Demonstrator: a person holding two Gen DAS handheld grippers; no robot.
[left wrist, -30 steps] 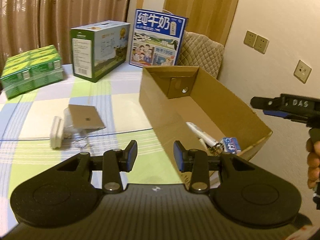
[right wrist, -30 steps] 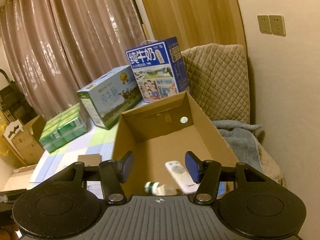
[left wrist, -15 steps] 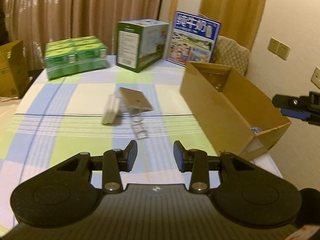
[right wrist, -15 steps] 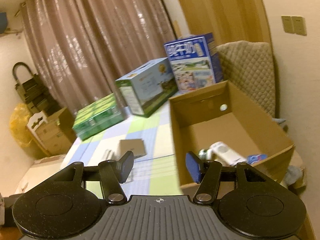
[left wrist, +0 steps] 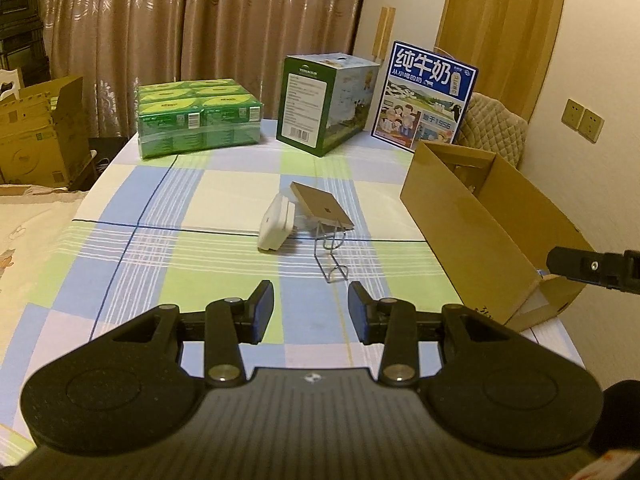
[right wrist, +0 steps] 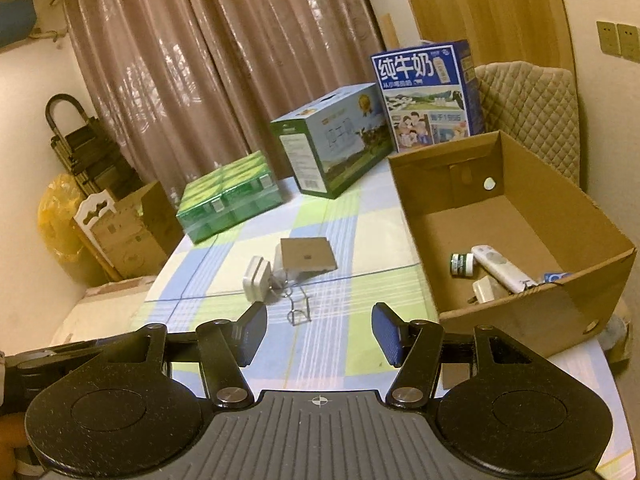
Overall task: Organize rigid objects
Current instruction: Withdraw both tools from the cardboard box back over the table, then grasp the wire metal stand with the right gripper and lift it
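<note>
Blue carton reads "纯牛奶", just behind cardboard box. Left gripper and right gripper fingers parted, both empty.

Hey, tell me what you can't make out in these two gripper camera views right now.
- Left wrist view: the cardboard box hides its contents behind its near wall.
- Right wrist view: the blue packet in the box is mostly hidden by the box's front wall; its label is unreadable.
- Both views: the clear item under the tan square card is too faint to identify.
- Right wrist view: the small bottle label is too small to read.
</note>
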